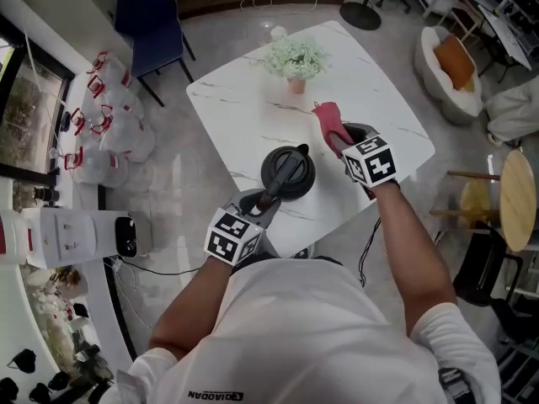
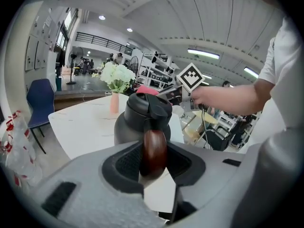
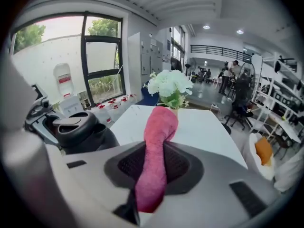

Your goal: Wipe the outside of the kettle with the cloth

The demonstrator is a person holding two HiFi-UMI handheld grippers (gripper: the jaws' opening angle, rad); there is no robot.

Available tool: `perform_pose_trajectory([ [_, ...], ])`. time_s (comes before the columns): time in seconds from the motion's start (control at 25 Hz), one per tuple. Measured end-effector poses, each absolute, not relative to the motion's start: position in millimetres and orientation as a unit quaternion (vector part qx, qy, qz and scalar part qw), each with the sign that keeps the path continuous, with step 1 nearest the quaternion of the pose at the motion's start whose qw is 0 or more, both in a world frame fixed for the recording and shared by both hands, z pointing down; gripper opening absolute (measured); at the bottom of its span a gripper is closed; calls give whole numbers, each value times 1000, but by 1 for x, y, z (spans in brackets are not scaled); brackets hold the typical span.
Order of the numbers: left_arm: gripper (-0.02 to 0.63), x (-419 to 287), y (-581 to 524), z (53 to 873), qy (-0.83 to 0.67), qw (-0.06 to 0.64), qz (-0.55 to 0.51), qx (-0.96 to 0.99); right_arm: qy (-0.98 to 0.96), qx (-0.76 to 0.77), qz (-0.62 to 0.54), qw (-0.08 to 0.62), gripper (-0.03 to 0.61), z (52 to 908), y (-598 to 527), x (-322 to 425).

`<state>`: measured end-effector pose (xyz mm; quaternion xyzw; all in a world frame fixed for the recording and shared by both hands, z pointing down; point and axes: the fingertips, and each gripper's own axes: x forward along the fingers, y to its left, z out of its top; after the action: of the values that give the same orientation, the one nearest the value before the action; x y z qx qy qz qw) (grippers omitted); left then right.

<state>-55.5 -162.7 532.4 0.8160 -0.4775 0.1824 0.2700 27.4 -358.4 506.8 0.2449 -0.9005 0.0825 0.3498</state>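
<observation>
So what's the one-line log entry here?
left gripper: on kettle handle | right gripper: holds pink cloth | pink cloth: apart from kettle

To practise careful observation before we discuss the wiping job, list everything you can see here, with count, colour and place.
table: one, white marble, centre
kettle: one, dark grey, brown handle, table's near side
cloth: one, pink, right of the kettle
flowers: one bunch, white, in a pink vase, table's far side
chair: one, blue, beyond the table, left
water jugs: several, clear with red trim, floor, left
armchair: one, white, orange cushion, far right
left gripper: grey, closed on the kettle's handle
right gripper: grey, closed on the cloth
</observation>
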Motion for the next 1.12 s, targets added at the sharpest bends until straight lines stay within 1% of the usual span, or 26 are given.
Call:
perform_pose_trajectory([
  [0.12, 133, -56, -162, 527, -465, 273, 176, 824, -902, 264, 112, 321, 98, 498, -345, 44],
  [0.32, 132, -56, -162, 519, -441, 270, 174, 838, -911, 292, 172, 237, 98, 471, -305, 61],
  [0.48, 131, -55, -161, 521, -426, 272, 180, 844, -906, 319, 198, 195, 98, 462, -271, 73],
  [0.72, 129, -62, -165, 518, -411, 316, 147, 843, -902, 328, 228, 164, 98, 456, -226, 76],
  [0.88, 129, -75, -178, 510, -410, 362, 106, 831, -910, 306, 245, 132, 98, 441, -202, 59],
  [0.96, 129, -82, -186, 507, -413, 383, 85, 822, -919, 289, 253, 95, 98, 425, -196, 39],
  [1.12, 129, -95, -197, 502, -423, 418, 40, 803, -918, 264, 296, -14, 98, 396, -195, -11],
])
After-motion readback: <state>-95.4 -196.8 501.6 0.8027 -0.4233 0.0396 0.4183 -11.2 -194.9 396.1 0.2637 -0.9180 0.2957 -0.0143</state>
